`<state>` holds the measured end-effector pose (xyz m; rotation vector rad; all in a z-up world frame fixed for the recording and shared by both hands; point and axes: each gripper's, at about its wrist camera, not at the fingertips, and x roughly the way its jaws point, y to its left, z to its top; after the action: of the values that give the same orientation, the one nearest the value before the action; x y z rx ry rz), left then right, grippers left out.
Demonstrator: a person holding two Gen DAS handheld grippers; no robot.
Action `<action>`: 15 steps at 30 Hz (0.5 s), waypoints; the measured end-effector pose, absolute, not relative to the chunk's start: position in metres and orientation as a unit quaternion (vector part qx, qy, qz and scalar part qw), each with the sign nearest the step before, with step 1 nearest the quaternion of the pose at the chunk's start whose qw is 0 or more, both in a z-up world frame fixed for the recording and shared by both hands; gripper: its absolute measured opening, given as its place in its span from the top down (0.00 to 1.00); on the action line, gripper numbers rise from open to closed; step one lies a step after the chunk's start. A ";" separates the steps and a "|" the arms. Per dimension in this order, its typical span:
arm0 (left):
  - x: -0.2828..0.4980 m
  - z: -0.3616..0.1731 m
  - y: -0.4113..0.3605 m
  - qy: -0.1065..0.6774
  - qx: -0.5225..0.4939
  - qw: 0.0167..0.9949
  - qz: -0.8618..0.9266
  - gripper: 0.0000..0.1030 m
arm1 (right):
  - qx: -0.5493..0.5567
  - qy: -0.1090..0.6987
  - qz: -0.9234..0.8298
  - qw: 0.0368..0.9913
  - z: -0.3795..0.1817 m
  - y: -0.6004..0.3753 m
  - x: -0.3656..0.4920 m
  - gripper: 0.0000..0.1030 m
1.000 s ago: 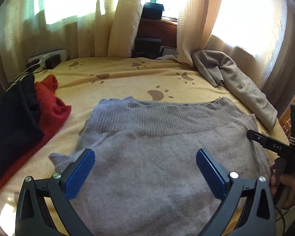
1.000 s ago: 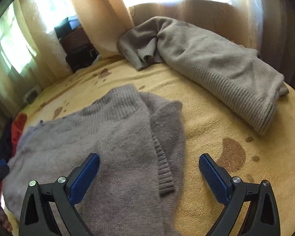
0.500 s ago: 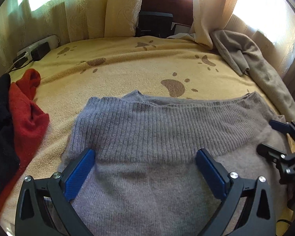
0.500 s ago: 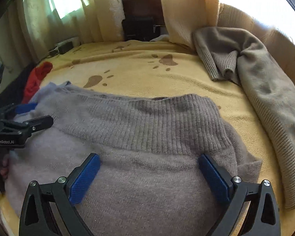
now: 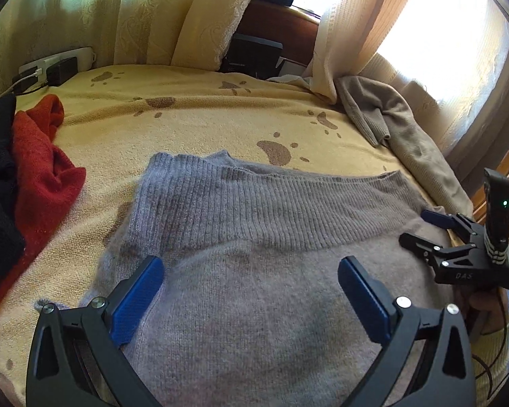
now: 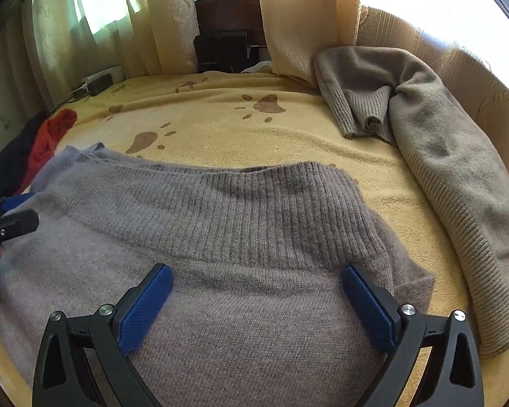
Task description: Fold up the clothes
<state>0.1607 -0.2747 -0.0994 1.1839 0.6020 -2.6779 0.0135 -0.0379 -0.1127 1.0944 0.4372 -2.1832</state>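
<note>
While both tongs hang spread wide and empty, the left tongs [image 5: 251, 291] and right tongs [image 6: 258, 300] sit above the near body of the grey sweater [image 5: 271, 237], which lies flat on the yellow bed [image 5: 186, 118]. My worry: a shallow pinch may catch only the top layer, dragging the ribbed hem [image 6: 254, 210] crooked and bunching the fold.
</note>
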 end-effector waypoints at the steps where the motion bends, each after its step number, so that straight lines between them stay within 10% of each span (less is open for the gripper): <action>1: 0.165 -0.096 -0.279 0.212 0.386 0.078 -0.894 0.00 | 0.417 0.166 -0.833 0.325 -0.113 -0.038 0.014 0.01; 15: 0.181 -0.107 -0.295 0.210 0.412 0.149 -0.874 0.00 | 0.310 0.140 -0.895 0.288 -0.062 0.062 0.117 0.01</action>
<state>0.1805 -0.2955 -0.1067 1.1842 0.6030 -2.5133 0.1167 0.0616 -0.0620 0.8288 0.3734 -2.3892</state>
